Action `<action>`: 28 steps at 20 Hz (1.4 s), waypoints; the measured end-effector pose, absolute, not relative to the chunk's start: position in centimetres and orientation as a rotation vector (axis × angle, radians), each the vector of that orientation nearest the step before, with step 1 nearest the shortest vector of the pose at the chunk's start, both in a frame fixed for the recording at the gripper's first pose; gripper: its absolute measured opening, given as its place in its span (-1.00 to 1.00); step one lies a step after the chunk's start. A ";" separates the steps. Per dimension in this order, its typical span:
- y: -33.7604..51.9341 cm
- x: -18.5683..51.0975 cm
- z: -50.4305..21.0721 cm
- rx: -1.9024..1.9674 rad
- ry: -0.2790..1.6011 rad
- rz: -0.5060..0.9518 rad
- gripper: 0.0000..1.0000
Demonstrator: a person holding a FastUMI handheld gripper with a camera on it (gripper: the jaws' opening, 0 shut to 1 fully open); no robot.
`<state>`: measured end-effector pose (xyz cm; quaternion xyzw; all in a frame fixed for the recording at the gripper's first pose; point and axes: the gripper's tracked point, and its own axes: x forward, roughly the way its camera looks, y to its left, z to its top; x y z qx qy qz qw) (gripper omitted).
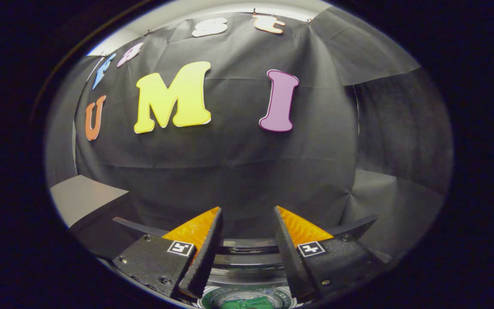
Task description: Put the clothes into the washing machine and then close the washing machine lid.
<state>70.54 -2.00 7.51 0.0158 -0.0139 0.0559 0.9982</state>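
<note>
Largest first: booth wall (230,171) of black cloth, beyond the tongs and well apart from them. Off to one side, one pale grey slab (82,198), maybe a tabletop edge or panel; cannot tell which.

Next, the washer (247,253): one, seen as dark curved rings just under and between the fingers, with a round pale rim lower down. Whether those rings are the lid or the drum mouth, cannot tell. One green patch (247,302) inside that round rim, directly below the gap between the fingers (possibly clothes already in the drum, possibly part of the machine; too little visible to say).

Smallest: tongs (247,212), one pair, two fingers, spread wide apart with nothing between them and nothing held. Pointed level at the wall rather than down at the washer.

Step in hand, as a judgement: empty-handed and raised above the machine, so either between garments or about to go for the lid. If the green patch is the clothes, loading looks done and lid closing is left.

Next move likely calls for tipping down to bring the washer properly into sight, then finding the lid edge, gripping or pushing it, and swinging it shut without snagging cloth at the rim

Count: one wall, one slab, one washer, one green patch, one pair of tongs
</note>
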 end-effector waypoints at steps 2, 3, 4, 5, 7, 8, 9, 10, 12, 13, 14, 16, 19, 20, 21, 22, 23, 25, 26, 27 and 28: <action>-2.0 70.0 7.4 0.029 -0.038 0.111 0.48; -2.0 69.7 7.3 0.030 -0.042 0.111 0.48; -2.1 69.3 7.1 0.029 -0.046 0.112 0.48; -2.2 68.9 6.9 0.030 -0.050 0.113 0.48; -2.3 68.2 6.6 0.029 -0.055 0.114 0.48; -2.3 67.8 6.4 0.027 -0.055 0.114 0.48; -2.3 67.5 6.2 0.027 -0.056 0.116 0.49; -2.4 67.0 6.0 0.027 -0.056 0.117 0.49; -2.5 66.2 5.5 0.023 -0.055 0.120 0.49; -2.6 66.0 5.4 0.023 -0.053 0.122 0.49; -2.5 65.8 5.2 0.023 -0.048 0.124 0.49; -2.6 65.3 4.8 0.023 -0.032 0.127 0.49; -2.7 64.4 4.1 0.015 -0.014 0.135 0.49; -2.7 64.2 3.9 0.015 -0.012 0.140 0.49; -2.6 64.0 3.7 0.013 -0.008 0.144 0.49; -2.7 63.7 3.5 0.011 -0.001 0.147 0.49; -2.7 63.5 3.2 0.011 0.008 0.150 0.49; -2.8 63.0 2.7 0.011 0.033 0.161 0.49; -2.8 62.7 2.4 0.014 0.049 0.165 0.49; -2.9 62.4 2.1 0.014 0.061 0.168 0.49; -3.0 62.1 1.7 0.009 0.073 0.168 0.49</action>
